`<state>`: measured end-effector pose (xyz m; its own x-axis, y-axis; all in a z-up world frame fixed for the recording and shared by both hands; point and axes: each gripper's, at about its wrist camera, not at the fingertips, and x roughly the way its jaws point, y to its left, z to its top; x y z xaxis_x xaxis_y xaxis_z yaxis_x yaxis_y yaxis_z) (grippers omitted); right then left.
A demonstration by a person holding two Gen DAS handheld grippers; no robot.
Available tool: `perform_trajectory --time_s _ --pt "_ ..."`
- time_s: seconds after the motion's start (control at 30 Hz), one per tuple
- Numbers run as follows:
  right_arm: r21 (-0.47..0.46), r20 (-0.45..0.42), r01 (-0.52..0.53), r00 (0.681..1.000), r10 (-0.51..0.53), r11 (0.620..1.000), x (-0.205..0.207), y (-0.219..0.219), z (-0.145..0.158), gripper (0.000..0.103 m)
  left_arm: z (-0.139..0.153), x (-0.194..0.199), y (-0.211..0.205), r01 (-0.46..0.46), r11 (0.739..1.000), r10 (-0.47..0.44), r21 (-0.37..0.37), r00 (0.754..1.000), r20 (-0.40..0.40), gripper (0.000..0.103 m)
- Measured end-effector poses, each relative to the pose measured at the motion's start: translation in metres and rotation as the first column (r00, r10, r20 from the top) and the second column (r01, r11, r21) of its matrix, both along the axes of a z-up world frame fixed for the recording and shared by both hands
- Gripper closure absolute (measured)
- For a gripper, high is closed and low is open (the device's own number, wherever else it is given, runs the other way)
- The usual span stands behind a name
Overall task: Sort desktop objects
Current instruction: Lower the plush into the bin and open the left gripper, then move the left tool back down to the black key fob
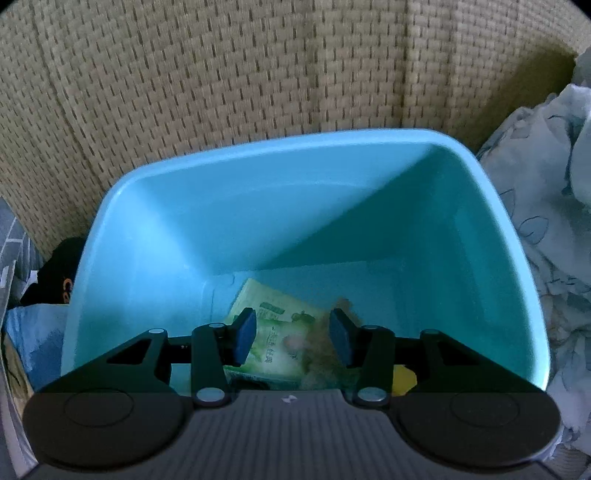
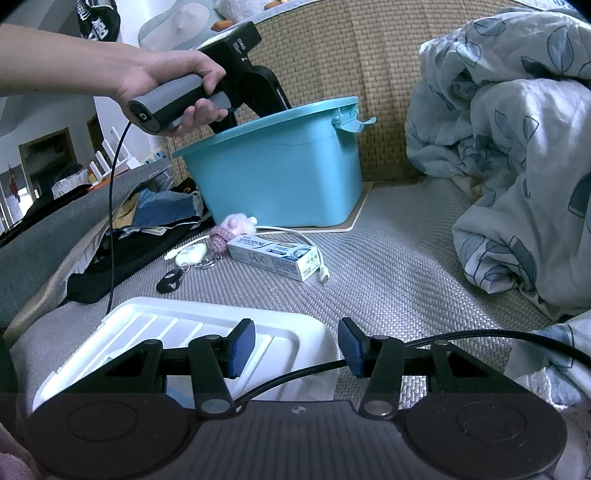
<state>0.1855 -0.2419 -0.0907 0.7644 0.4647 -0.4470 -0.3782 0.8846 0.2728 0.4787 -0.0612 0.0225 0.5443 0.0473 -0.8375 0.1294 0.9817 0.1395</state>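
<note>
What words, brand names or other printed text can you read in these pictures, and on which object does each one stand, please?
"SENSODYNE": on the toothpaste box lying on the mat in front of the blue bin.
Smaller print on the toothpaste box: too small to read.
Chinese characters on the green packet inside the blue bin: blurred, unreadable.
Orange letters on the black item left of the bin: cut off, unreadable.
White characters on the black cloth at top left: unreadable.

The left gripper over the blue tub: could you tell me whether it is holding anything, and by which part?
Nothing is held. The left gripper is open above the blue tub, the green packet lying loose on the bottom.
</note>
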Motion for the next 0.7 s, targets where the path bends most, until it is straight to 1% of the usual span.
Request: perform_trajectory --time_s 0.17,0.3,0.5,0.7 --pt "0.000 0.001 0.001 1.000 -0.001 1.000 0.000 0.000 0.001 0.049 0.016 -0.013 0.001 0.017 1.000 -0.016 -0.021 0.998 0.054 0.053" --pt "0.006 0.001 0.000 1.000 0.000 1.000 -0.001 -0.001 0.001 0.049 0.034 -0.028 0.003 0.023 0.999 -0.017 -0.049 0.993 0.120 0.053" --pt "0.017 -0.005 -0.002 1.000 0.002 1.000 -0.001 -0.002 0.000 0.049 0.065 -0.070 0.005 0.069 0.994 -0.048 -0.082 0.971 0.235 0.053" --pt "0.023 -0.006 -0.009 1.000 0.009 1.000 -0.001 -0.003 0.001 0.048 0.080 -0.117 0.015 0.110 0.988 -0.072 -0.104 0.948 0.311 0.053"
